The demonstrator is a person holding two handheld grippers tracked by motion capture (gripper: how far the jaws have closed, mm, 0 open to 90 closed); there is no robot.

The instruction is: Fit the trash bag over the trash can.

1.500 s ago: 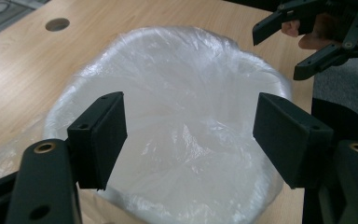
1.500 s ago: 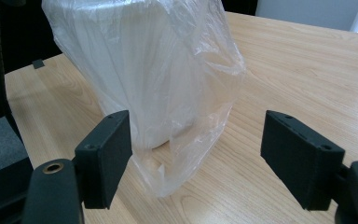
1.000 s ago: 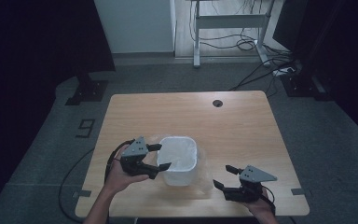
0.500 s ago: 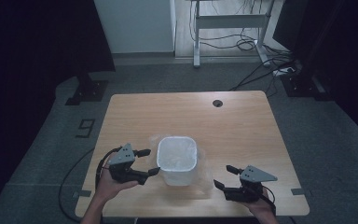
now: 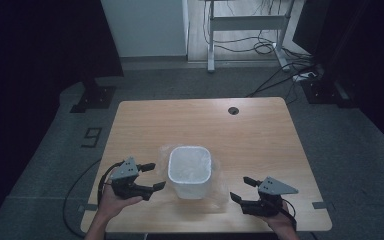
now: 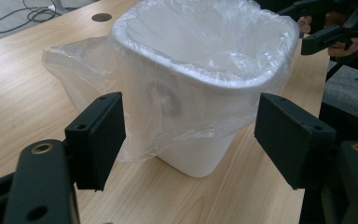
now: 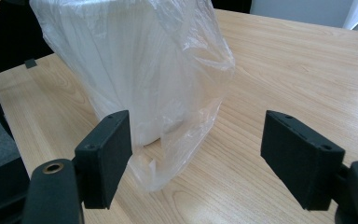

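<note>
A white plastic bin (image 5: pixel 190 171) stands upright near the front middle of the wooden table (image 5: pixel 190 120). A clear plastic bag (image 6: pixel 205 42) lines it, folded over the rim and hanging loosely down the sides to the tabletop. My left gripper (image 5: pixel 156 176) is just left of the bin, apart from it, jaws open and empty. In the left gripper view the bin (image 6: pixel 186 98) sits ahead of the left gripper (image 6: pixel 189 140). My right gripper (image 5: pixel 240 188) rests open to the bin's right. In its view the right gripper (image 7: pixel 196 158) faces the loose bag (image 7: pixel 177 84).
A round cable hole (image 5: pixel 233 110) lies at the table's far right. Both hands are close to the table's front edge. On the floor behind are a desk frame (image 5: pixel 245 22) with cables and a "9" marking (image 5: pixel 92 136) at the left.
My left gripper has drawn back to the left, away from the bin's side, and lowered a little. The right gripper and the bin have stayed put.
</note>
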